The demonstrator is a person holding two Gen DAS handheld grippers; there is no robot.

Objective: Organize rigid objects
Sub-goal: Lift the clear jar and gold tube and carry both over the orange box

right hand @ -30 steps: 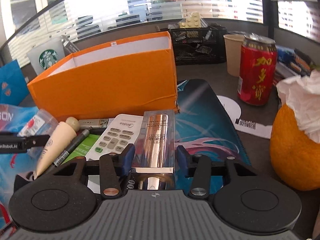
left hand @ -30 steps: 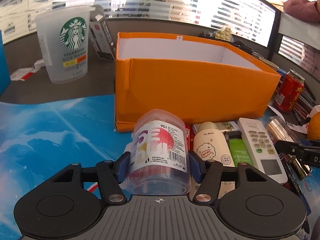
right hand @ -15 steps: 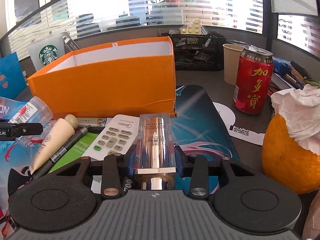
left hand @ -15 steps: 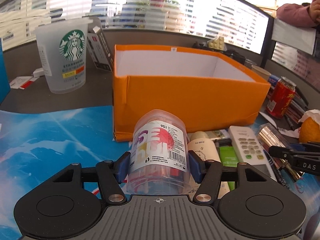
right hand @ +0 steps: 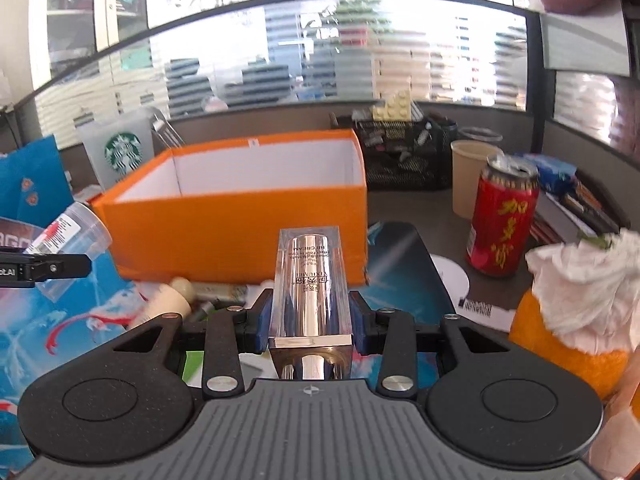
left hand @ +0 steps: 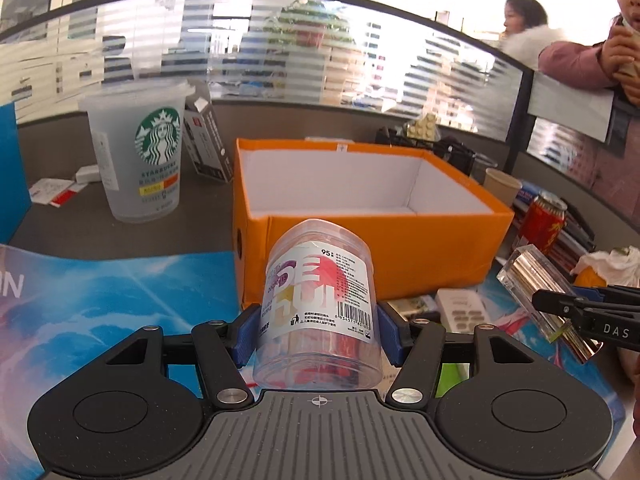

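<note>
On the dark desk [left hand: 120, 236], past a blue printed mat [left hand: 120, 292], stands an open orange box [left hand: 360, 240] with a white inside, its near wall facing both cameras. Behind it to the left sits a frosted Starbucks cup [left hand: 138, 152], upright, with a small dark carton [left hand: 208, 144] leaning just beside it. To the right of the box are a black mesh organiser [right hand: 404, 156], a tan paper cup [right hand: 470, 176] and a red drink can [right hand: 502, 220], all upright and apart from one another. Near the right edge an orange fruit [right hand: 560, 352] lies under crumpled white tissue [right hand: 584, 280].

Closer in, the left gripper [left hand: 318, 328] is clenched on a clear plastic jar [left hand: 320, 300] with a printed label and barcode; the blue pads press its sides, and the jar tilts forward, its lid end pointing at the box's near wall, lifted clear of the mat. The right gripper [right hand: 310, 320] is clamped on a clear acrylic block [right hand: 310, 280] with a metallic tube inside it, the blue pads touching both long faces, the block pointing toward the box and raised above the mat.

Below and between the grippers, in front of the box, lie smaller things: a white remote control [left hand: 460, 308], a cream bottle [right hand: 168, 304] with a round cap, and a green packet [left hand: 452, 372], partly hidden by the gripper bodies
</note>
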